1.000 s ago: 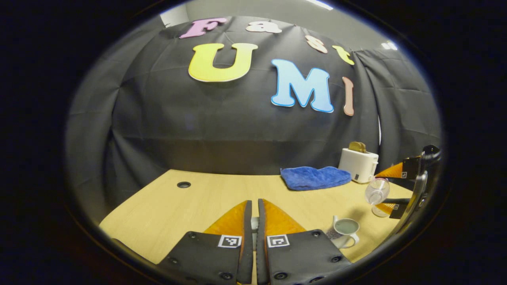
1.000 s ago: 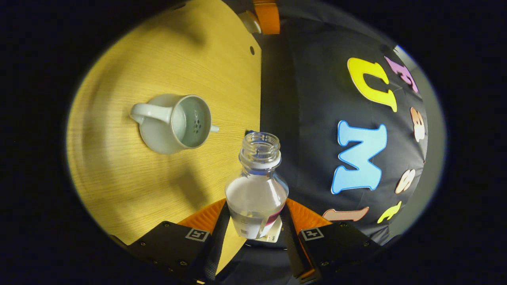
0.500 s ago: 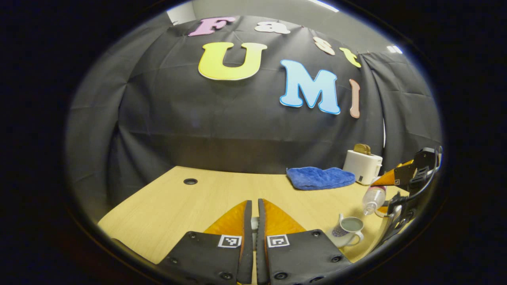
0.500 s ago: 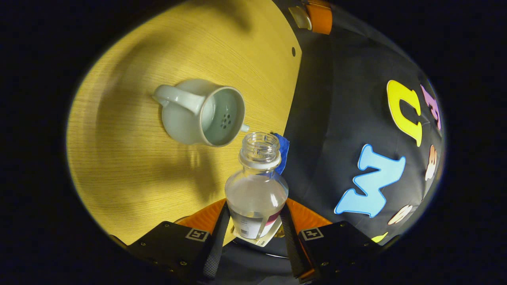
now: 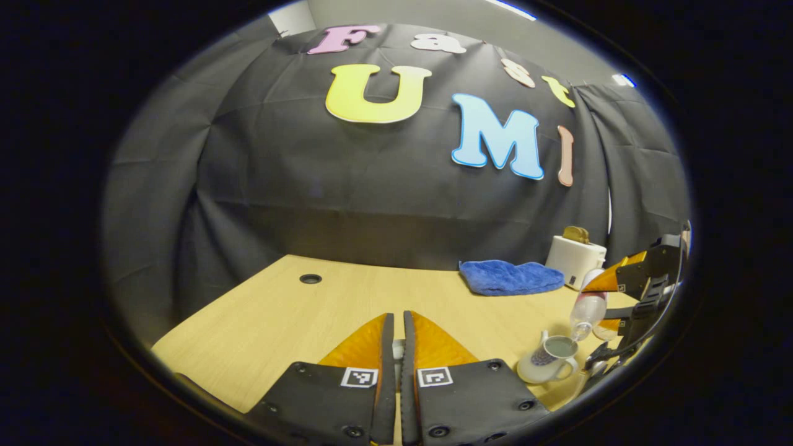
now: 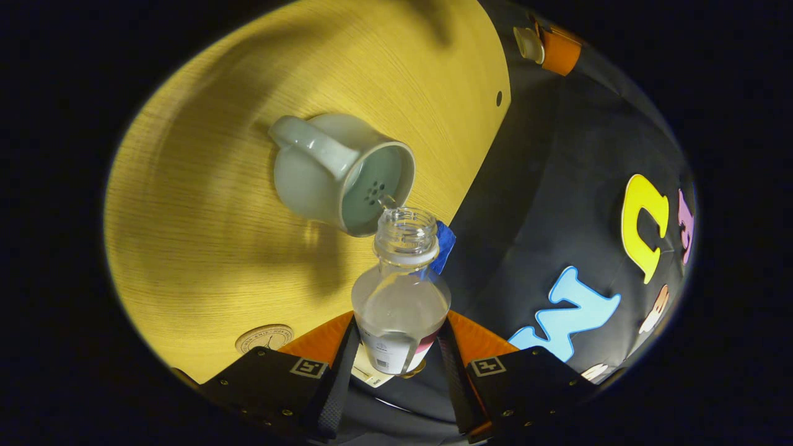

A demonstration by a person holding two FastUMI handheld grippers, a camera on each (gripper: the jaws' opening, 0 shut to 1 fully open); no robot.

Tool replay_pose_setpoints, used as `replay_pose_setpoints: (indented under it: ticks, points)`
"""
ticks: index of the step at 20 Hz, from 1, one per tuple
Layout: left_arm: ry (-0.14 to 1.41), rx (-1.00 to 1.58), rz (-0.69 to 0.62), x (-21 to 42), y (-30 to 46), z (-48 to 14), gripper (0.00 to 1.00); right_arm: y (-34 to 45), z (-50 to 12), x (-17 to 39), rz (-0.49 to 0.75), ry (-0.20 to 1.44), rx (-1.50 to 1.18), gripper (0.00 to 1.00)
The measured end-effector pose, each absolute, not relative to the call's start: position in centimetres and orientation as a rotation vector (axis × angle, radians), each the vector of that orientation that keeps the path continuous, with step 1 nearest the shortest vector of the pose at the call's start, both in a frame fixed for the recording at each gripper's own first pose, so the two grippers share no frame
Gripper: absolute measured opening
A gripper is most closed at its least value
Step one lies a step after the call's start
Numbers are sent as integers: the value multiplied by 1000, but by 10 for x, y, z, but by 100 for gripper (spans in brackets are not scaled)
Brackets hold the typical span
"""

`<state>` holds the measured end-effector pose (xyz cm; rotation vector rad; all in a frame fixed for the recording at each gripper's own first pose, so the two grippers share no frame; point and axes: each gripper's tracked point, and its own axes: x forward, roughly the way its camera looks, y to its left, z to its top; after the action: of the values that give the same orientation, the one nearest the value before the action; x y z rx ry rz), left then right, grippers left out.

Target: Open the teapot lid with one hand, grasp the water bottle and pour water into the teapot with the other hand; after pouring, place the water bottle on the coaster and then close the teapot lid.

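Note:
The white teapot (image 6: 337, 173) stands lidless on the wooden table (image 6: 204, 248); it sits at the lower right (image 5: 553, 359) in the left gripper view. My right gripper (image 6: 399, 322) is shut on the clear water bottle (image 6: 401, 291), which is tipped with its open mouth at the teapot's rim. A thin trickle glints there. The same gripper (image 5: 610, 303) and bottle (image 5: 585, 310) lean over the pot in the left gripper view. My left gripper (image 5: 396, 319) is shut on the teapot lid (image 6: 528, 43), held off to the side above the table. A round coaster (image 6: 265, 338) lies near the table's edge.
A blue cloth (image 5: 511, 277) and a white toaster (image 5: 575, 254) sit at the back right of the table. A cable hole (image 5: 310, 279) is at the back left. The black booth wall closes off the far side.
The right gripper has carried the bottle closer and tipped it further, so its mouth now reaches the teapot's rim. The coaster has come into the right gripper view. The left gripper has turned slightly left.

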<state>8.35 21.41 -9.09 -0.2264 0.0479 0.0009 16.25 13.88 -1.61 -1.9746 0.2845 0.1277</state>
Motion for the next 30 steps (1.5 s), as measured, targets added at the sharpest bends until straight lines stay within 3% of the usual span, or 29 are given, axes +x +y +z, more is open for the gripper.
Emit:
replay_pose_setpoints:
  ticks: [15,30]
  points:
    - [54,-263,23,81,224,-103,10,140,3,167,89,280,-2159,69]
    - [55,-253,25,80,221,-100,10,154,30,170,15,148,-2225,69]
